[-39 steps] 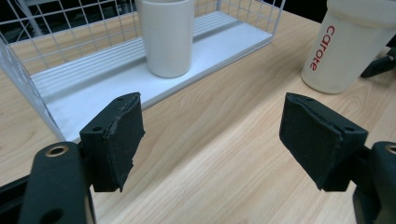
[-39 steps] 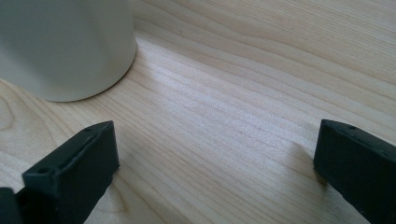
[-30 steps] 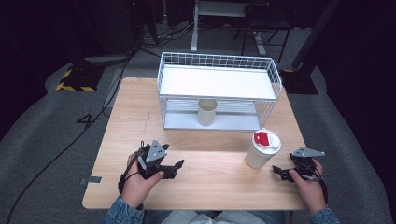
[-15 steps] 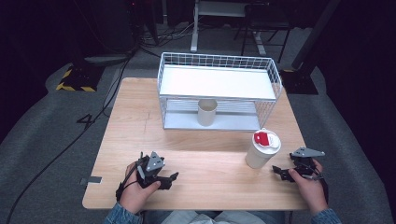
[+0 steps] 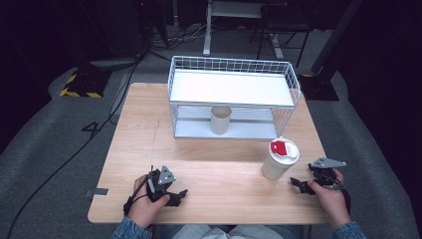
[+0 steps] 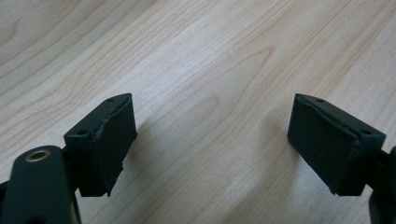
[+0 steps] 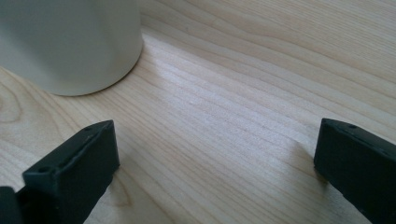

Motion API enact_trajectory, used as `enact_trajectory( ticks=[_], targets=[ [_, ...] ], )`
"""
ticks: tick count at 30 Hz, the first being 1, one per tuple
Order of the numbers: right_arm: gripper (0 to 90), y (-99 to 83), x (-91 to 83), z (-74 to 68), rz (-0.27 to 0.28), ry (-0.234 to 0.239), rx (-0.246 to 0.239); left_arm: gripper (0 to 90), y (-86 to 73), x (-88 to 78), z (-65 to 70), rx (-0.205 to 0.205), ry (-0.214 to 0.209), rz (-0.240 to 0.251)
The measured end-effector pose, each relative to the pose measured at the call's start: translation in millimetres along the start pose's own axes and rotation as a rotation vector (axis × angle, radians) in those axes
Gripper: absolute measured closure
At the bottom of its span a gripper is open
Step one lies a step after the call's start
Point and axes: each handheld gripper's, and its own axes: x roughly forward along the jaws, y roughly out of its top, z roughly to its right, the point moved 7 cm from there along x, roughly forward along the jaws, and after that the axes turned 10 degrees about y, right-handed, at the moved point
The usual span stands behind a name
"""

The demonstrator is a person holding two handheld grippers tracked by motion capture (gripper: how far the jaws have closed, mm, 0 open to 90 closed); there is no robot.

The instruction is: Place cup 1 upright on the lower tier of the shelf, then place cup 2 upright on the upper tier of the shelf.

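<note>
left gripper (image 5: 174,195) low over the bench (image 5: 149,129) near its front left corner; jaws have just been opening, now apart with bare wood between them. right gripper (image 5: 300,183) near the front right corner, jaws wide apart, nothing held. white cup with red-marked lid (image 5: 279,158) stands upright just beside the right gripper, toward the bench middle, not touched. wire rack (image 5: 234,67) along the far edge, a plain cup (image 5: 221,120) on its lower shelf.

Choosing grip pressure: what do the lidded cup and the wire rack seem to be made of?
Lidded cup: likely paper, with matte off-white walls; its white lid with a red patch looks like plastic. Wire rack: probably white-coated metal, with thin grid wires and a flat, smooth shelf.
</note>
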Motion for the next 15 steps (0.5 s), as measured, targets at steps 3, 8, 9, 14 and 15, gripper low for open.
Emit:
enact_trajectory(
  ticks=[3, 8, 9, 14, 15],
  targets=[
    [0.0, -0.4, -0.3, -0.4, -0.002, 0.005, -0.004, 14.4, 0.4, 1.4, -1.8, -0.002, -0.001, 0.004],
    [0.0, -0.5, -0.5, -0.7, 0.0, 0.0, 0.002, 12.9, 1.3, 3.0, -3.5, 0.001, 0.003, -0.001],
    [0.0, -0.6, -0.5, -0.9, 0.001, -0.001, 0.005, 11.5, 1.9, 4.0, -4.5, 0.004, 0.007, -0.002],
    [0.2, -2.1, -2.5, -1.1, 0.008, -0.011, 0.025, 4.3, 4.4, 9.0, -7.6, -0.005, 0.009, -0.02],
    [0.2, -2.3, -3.4, -0.6, 0.011, -0.011, 0.025, 3.5, 4.5, 9.4, -8.0, -0.014, 0.015, -0.024]
  ],
)
